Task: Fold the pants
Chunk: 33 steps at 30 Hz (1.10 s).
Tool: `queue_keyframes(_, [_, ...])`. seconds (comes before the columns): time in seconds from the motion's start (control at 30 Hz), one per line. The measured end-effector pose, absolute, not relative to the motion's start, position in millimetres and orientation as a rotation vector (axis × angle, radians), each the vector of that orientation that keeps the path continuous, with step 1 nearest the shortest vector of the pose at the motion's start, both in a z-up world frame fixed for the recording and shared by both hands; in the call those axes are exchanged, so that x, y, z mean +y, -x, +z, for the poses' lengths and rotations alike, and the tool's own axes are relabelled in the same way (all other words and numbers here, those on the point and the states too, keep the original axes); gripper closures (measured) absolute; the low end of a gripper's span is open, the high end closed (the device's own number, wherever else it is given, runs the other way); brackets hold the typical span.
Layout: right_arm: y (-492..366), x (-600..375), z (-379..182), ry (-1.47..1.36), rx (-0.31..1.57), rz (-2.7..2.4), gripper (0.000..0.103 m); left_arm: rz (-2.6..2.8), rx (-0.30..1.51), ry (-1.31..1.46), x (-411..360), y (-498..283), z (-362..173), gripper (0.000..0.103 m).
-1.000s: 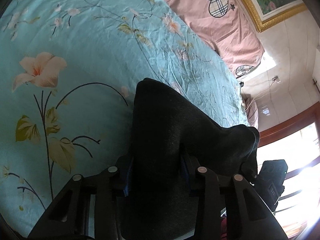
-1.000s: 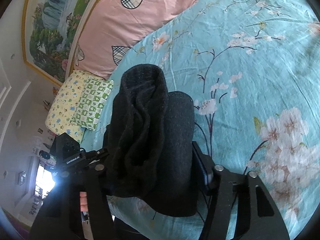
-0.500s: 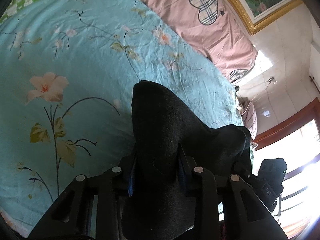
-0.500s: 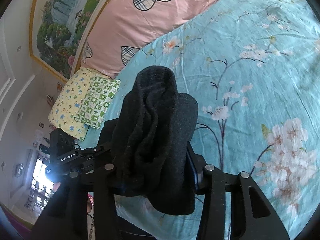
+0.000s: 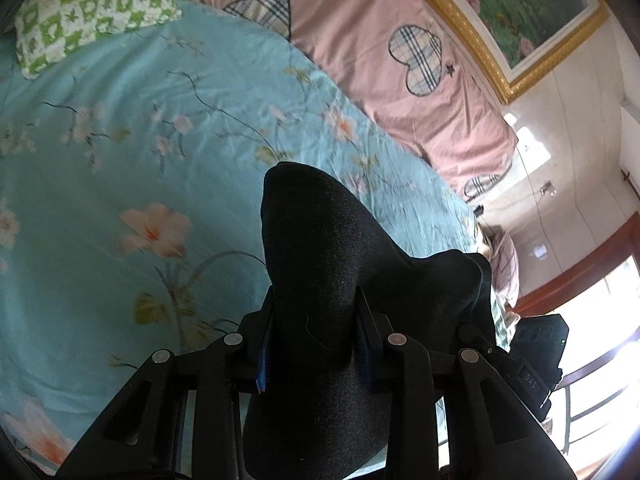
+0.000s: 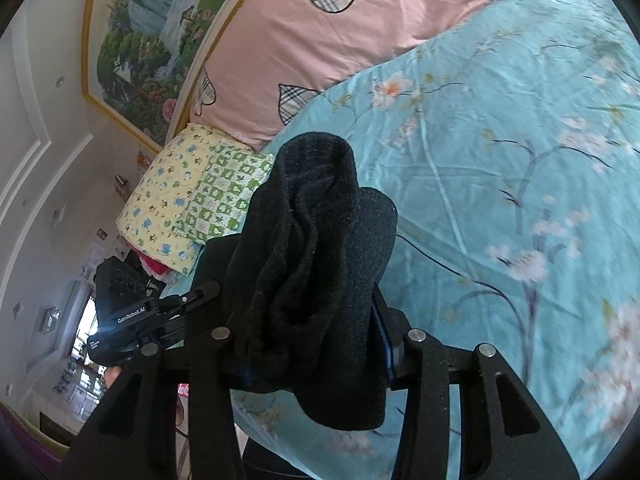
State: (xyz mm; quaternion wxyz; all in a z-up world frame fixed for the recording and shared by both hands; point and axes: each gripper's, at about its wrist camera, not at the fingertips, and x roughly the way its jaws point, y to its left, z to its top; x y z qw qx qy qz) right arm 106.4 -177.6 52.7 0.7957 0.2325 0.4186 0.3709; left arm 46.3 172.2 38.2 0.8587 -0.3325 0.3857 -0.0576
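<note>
The black pants (image 5: 320,280) are held up over the bed by both grippers. My left gripper (image 5: 314,344) is shut on a bunched fold of the pants, which sticks up between the jaws and drapes down in front. My right gripper (image 6: 308,336) is shut on another bunched part of the pants (image 6: 316,248), a thick wrinkled wad standing above the jaws. The other gripper shows at the right edge of the left wrist view (image 5: 536,356) and at the left of the right wrist view (image 6: 124,312). The fabric hides the fingertips.
The bed has a turquoise floral sheet (image 5: 120,160). A pink duvet with plaid hearts (image 5: 380,40) lies at the head, with a green checked pillow (image 5: 92,12) and a yellow patterned pillow (image 6: 168,200). A framed painting (image 6: 152,40) hangs on the wall. A bright window (image 5: 600,340) is beside the bed.
Both grippers have risen and tilted toward the head of the bed with the pants still clamped. More of the pillows, duvet and painting has come into view.
</note>
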Motion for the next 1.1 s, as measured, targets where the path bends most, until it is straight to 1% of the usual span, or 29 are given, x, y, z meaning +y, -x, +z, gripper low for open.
queue_keyframes(0.6, [-155,-90,49,-0.47,0.933,0.913,0.056,0.036,0.748,0.703,247,-60,45,0.07])
queue_keyframes(1.1, [-202,-30,28,-0.442,0.992,0.946,0.056,0.131,0.758,0.701,296,-85,26,0.07])
